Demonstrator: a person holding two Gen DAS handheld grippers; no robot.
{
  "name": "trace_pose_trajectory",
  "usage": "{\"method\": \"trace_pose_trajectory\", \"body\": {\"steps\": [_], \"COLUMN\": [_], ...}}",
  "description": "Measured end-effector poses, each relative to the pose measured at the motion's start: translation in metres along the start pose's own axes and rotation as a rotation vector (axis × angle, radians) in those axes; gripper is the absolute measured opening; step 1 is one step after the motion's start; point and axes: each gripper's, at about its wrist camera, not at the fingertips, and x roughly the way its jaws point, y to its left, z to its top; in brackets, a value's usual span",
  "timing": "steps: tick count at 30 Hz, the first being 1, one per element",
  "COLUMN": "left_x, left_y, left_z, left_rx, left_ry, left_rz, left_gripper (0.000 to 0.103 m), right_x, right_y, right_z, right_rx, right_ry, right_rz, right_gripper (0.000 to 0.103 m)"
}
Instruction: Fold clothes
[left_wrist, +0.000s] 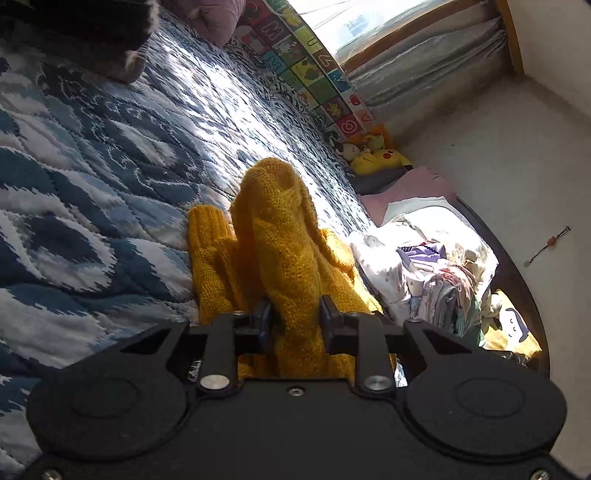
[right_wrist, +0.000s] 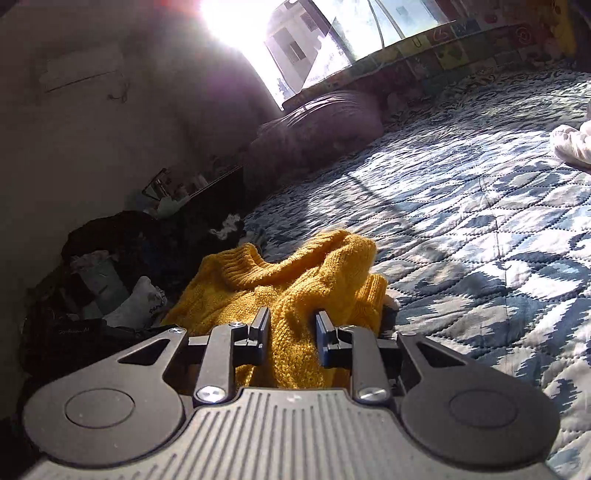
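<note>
Nearest to both cameras is the black body of each tool, and between its two fingers sits yellow knit. On the bed (left_wrist: 92, 155), which has a blue and white quilted cover, lies the yellow sweater (left_wrist: 273, 236), bunched near the edge of the bed. The left tongs (left_wrist: 295, 314) point forward over the bed and are closed on a thick fold of the sweater, which stands up in front of them like a hump. The right tongs (right_wrist: 291, 328) come from the other side, low and almost level, and they also pinch a fold of the same sweater (right_wrist: 295, 277); the ribbed collar shows just beyond them. A purple pillow (right_wrist: 321, 122) rests at the far side of the bed, under the window (right_wrist: 332, 33). A colourful mat (left_wrist: 306, 62) with picture squares stands along the bed; the letters M, U and Z can be read on it. Beside the bed there is a pile of mixed clothes (left_wrist: 436, 266). A yellow plush toy (left_wrist: 376, 158) lies in the corner beyond it.
</note>
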Motion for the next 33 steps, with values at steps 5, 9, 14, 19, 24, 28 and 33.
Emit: {"method": "trace_pose_trajectory", "body": {"steps": [5, 9, 14, 19, 24, 28, 33], "left_x": [-0.008, 0.000, 0.025, 0.029, 0.036, 0.020, -0.011], "left_y": [0.005, 0.003, 0.027, 0.058, 0.060, 0.028, -0.030], "left_z": [0.011, 0.030, 0.035, 0.035, 0.033, 0.037, 0.019], "left_rx": [-0.016, -0.013, -0.105, -0.393, -0.330, -0.146, 0.199], "left_ry": [-0.037, -0.112, -0.127, -0.084, -0.073, -0.104, -0.197], "left_rz": [-0.004, -0.025, -0.063, -0.264, -0.090, 0.000, 0.190], "left_gripper": [0.058, 0.058, 0.020, 0.018, 0.031, 0.055, 0.057], "right_x": [-0.005, 0.014, 0.045, 0.048, 0.066, 0.036, -0.004], "right_y": [-0.033, -0.042, -0.047, -0.065, -0.083, -0.052, 0.004], "right_z": [0.008, 0.025, 0.034, 0.038, 0.025, 0.039, 0.036], "right_rx": [0.195, 0.194, 0.162, 0.314, 0.364, 0.242, -0.009], "right_ry": [-0.044, -0.068, -0.022, -0.080, -0.013, -0.098, -0.113], "right_rz": [0.017, -0.015, 0.012, 0.210, 0.086, 0.031, 0.027], "right_gripper": [0.047, 0.053, 0.016, 0.013, 0.020, 0.025, 0.028]}}
